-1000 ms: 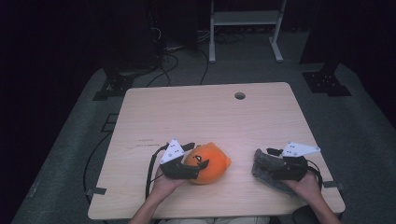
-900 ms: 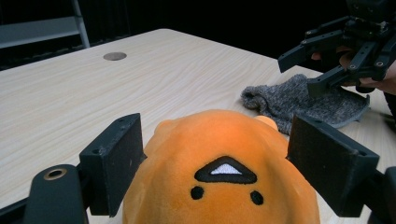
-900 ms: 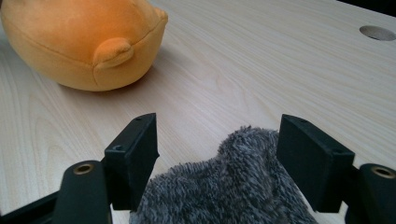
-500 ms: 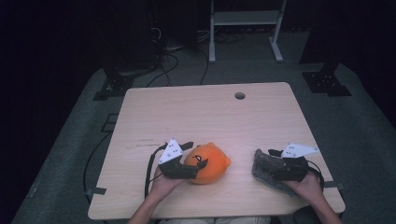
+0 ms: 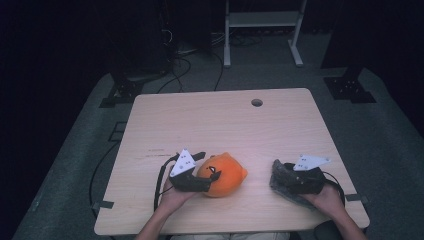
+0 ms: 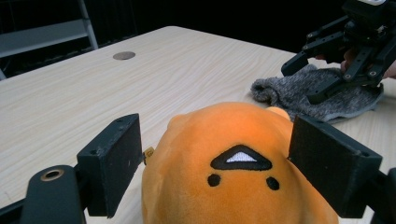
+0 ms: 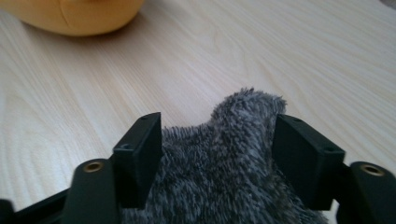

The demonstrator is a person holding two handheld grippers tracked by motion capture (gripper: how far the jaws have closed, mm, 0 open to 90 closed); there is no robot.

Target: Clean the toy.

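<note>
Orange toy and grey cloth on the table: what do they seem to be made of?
The orange toy looks like short-pile plush, soft and matte, with a face stitched in black and white. The grey cloth looks like fuzzy knit or fleece: mottled grey fibres stand up from its surface. The table shows pale wood grain, perhaps laminate.

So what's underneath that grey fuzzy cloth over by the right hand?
The grey cloth lies bunched on the bare wooden table, with the right gripper straddling it, its jaws having just been closing. Whatever might sit beneath the folds is covered; nothing pokes out.
</note>
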